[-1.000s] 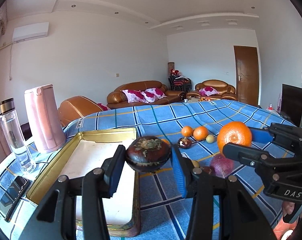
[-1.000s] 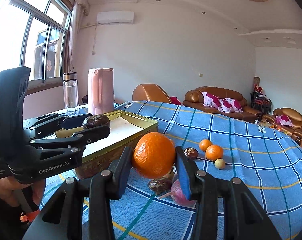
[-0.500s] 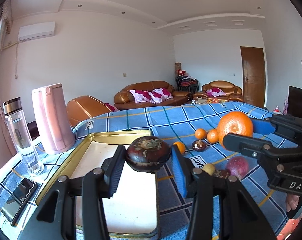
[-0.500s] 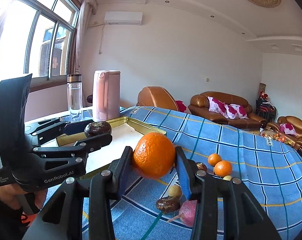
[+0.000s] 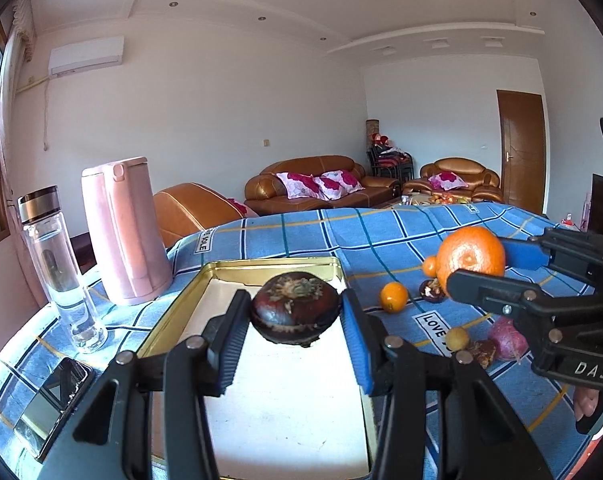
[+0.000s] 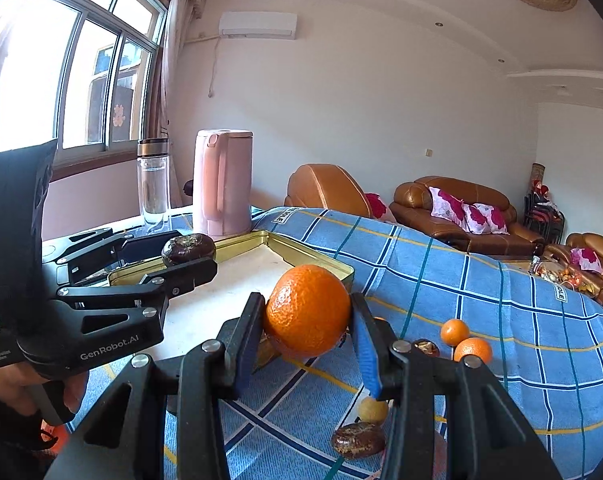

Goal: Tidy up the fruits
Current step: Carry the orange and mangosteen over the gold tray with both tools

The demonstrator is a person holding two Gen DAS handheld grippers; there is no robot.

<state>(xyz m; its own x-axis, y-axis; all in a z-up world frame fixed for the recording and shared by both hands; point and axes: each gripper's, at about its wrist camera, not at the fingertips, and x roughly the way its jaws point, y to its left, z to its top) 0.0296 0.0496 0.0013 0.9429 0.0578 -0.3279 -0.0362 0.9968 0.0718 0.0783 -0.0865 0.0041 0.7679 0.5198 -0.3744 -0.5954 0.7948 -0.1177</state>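
**Both grippers loaded, tray waiting empty**

Nearest, left wrist view: the left gripper (image 5: 295, 334) pinches a dark brown round fruit (image 5: 294, 309) across its widest part, pads on both flanks, dried calyx facing up. It hangs above the near half of the gold tin tray (image 5: 189, 300). Rind looks hard and matte; judged firm, not slippery, fairly light. A hold across the middle suits it; one near the crown would likely roll it out.

Right wrist view: the right gripper (image 6: 307, 332) is closed on a large orange (image 6: 308, 310), pads at its sides, held in the air beside the tray's right wall (image 6: 313, 258), over the blue checked cloth (image 6: 501, 320). Peel is pebbled and slightly glossy; judged heavier than the dark fruit, with some give, so a hard squeeze could bruise it.

Tray: shallow, rectangular, pale floor bare, nothing in it so far as can be seen.

Further out on the cloth, loose: a second dark fruit (image 6: 357, 440), a small yellow fruit (image 6: 373, 408), a reddish-purple bulb-shaped one (image 5: 507, 338), an opened dark fruit (image 5: 431, 290) and two small oranges (image 6: 455, 332).

Left of the tray: phone (image 5: 51, 398), glass bottle (image 5: 59, 268), pink kettle (image 5: 123, 232). Sofas beyond.
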